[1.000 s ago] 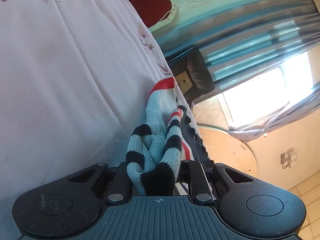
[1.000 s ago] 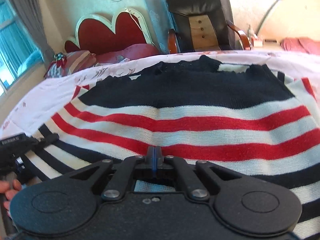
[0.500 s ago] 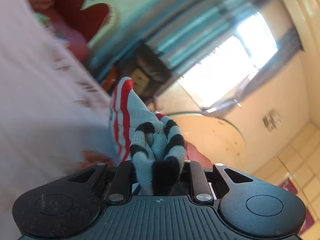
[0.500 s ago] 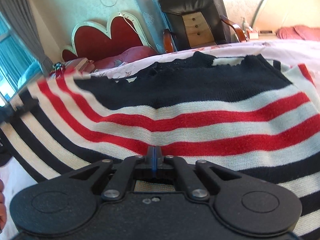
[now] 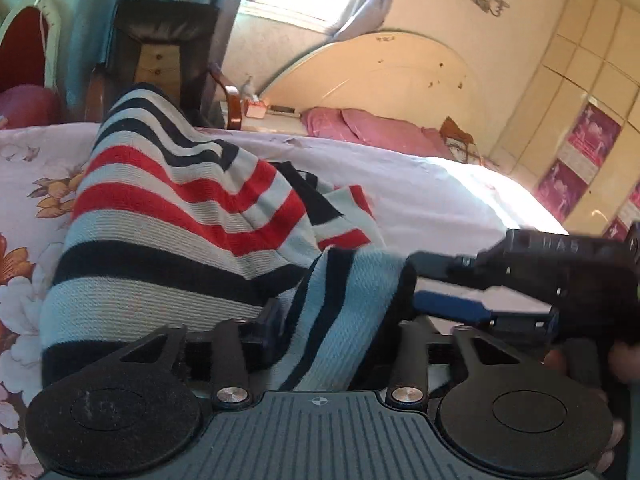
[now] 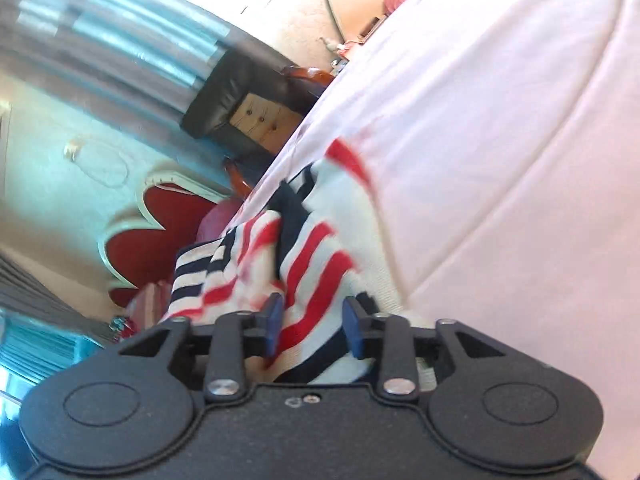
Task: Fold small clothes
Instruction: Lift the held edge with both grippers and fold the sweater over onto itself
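The striped sweater (image 5: 168,216) is seen bunched on the bed (image 5: 420,184), near its middle. A fold of it is pinched in the left claw (image 5: 332,320), whose fingers are partly parted around the cloth. The right claw (image 6: 312,320) stands open, apparently with knit lying loose between its blue pads (image 6: 354,326).

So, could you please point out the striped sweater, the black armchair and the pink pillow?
striped sweater (image 5: 168,200): left wrist view, on a red stripe.
black armchair (image 5: 160,32): left wrist view, on its backrest top.
pink pillow (image 5: 360,126): left wrist view, on its middle.
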